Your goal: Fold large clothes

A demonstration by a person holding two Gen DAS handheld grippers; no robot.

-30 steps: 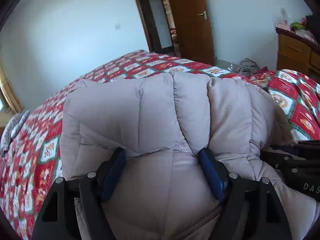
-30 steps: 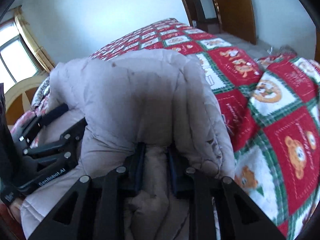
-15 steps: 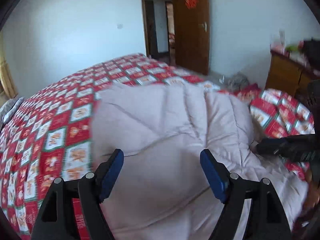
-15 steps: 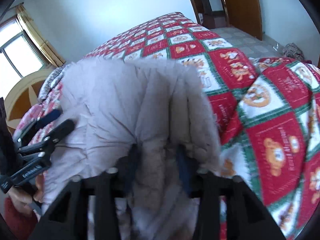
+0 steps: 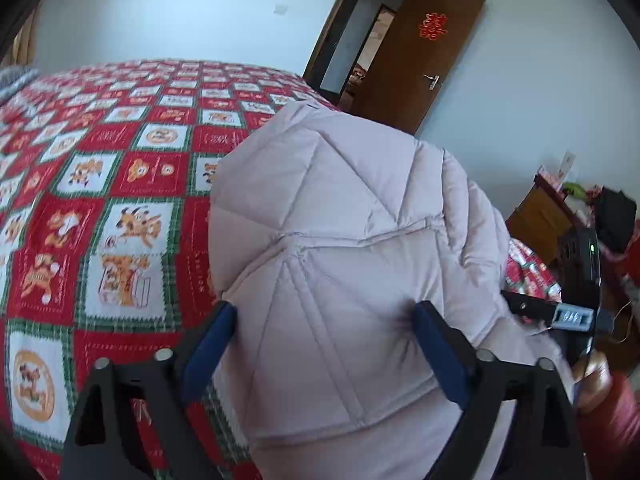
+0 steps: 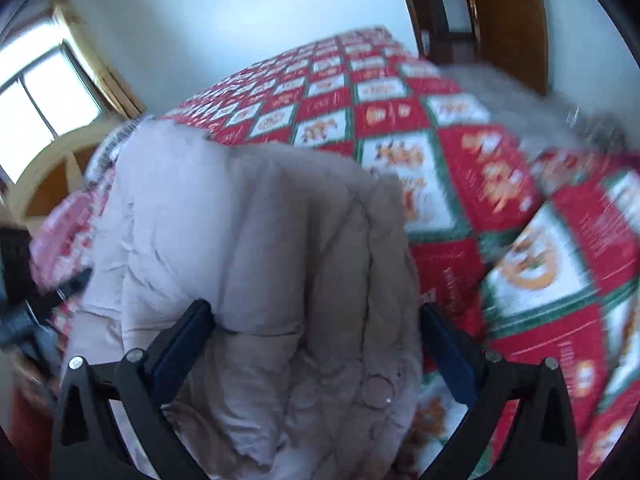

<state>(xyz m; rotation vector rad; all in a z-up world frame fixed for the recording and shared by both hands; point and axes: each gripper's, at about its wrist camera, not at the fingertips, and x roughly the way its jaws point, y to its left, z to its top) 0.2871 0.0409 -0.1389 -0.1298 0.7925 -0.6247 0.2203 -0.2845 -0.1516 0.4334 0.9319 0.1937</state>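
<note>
Both grippers, left gripper [image 5: 320, 344] and right gripper [image 6: 316, 340], have just been opening, wide now, nothing pinched. Puffy jacket [image 5: 352, 248] on the bed [image 5: 100, 168]: soft, light, springy. Grab at a quilted seam or hem.

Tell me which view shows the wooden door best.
Left wrist view: the wooden door appears sharp, with handle and red decoration. The right wrist view shows only a blurred, cropped strip of it.

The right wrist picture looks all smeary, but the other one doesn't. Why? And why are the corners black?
Right wrist view: motion blur smears the quilt and the puffy jacket, while the claw stays crisp because the camera rides with it. Left wrist view: sharp, with clear seams on the jacket and a readable door. Both views: the fisheye lens bends straight edges and leaves dark corners.
</note>
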